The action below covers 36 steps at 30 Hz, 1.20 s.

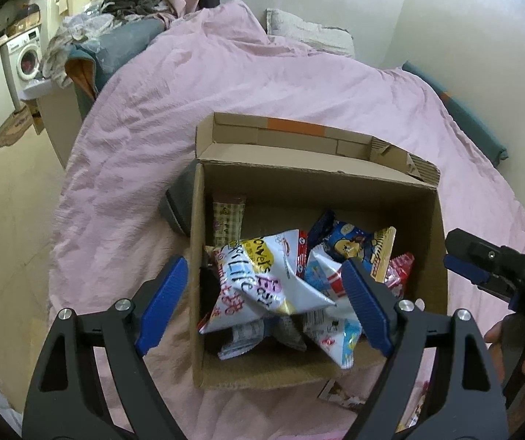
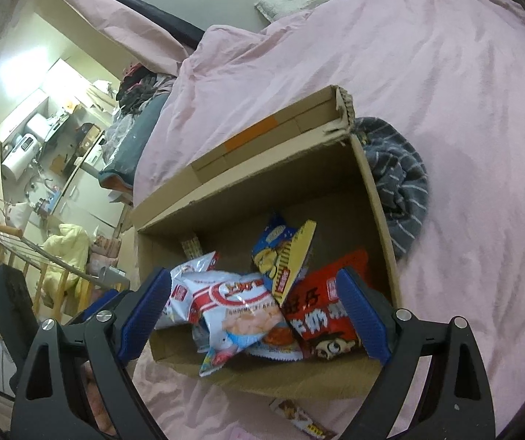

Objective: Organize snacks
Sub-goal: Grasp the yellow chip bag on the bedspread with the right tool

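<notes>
Currently the cardboard box (image 1: 423, 256) sits on the pink bedspread (image 1: 226, 84) with its flaps open and holds the snack packets. Left gripper (image 1: 262, 304): jaws spread wide above the box, nothing pressed between the blue pads; a white snack bag (image 1: 262, 286) lies below them on top of the pile. Right gripper (image 2: 259, 315): jaws likewise wide apart, gripping nothing, hovering over a white shrimp-flavour bag (image 2: 240, 311) and a red packet (image 2: 321, 315). A blue-and-yellow packet (image 2: 281, 253) leans against the pile behind these. One small packet (image 2: 299, 418) lies on the bedspread outside the box, just beside its near wall. A striped grey cloth (image 2: 398, 183) rests against the box's far right side
</notes>
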{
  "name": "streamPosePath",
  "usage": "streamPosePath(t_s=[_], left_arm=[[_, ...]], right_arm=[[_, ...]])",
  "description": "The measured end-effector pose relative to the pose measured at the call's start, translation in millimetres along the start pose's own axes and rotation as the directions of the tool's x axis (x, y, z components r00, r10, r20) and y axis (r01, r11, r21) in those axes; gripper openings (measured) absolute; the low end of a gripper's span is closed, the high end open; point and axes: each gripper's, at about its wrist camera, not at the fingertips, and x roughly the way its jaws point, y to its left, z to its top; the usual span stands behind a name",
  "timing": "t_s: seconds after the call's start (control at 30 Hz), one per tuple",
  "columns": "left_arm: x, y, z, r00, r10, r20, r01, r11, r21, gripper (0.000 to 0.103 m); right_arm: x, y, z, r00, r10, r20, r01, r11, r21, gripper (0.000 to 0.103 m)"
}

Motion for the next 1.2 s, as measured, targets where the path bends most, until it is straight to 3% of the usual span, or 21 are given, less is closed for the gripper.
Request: streamPosePath(t_s=[0.27, 0.63, 0.97, 1.2], left_arm=[[-25, -1, -20, 1.000, 0.024, 0.015, -0.024, 0.999, 0.023, 0.084], [-50, 9, -56, 0.999, 0.021, -0.047, -0.022, 1.000, -0.005, 0.084], [-56, 27, -94, 0.988, 0.035, -0.147, -0.047, 0.996, -0.078, 0.084], [-47, 23, -114, 0.969, 0.042, -0.245, -0.063, 0.995, -0.075, 0.084]], right_arm=[[-10, 13, -19, 0.999, -0.044, -0.009, 0.043, 0.998, -0.048, 0.094], [-42, 6, -65, 0.997, -0.076, -0.015, 0.076, 0.997, -0.018, 0.094], [-71, -11, -121, 0.990, -0.119, -0.070, 0.122, 0.992, 0.031, 0.094], [-72, -21, -161, 0.968, -0.195, -0.159, 0.199, 0.980, 0.011, 0.094]])
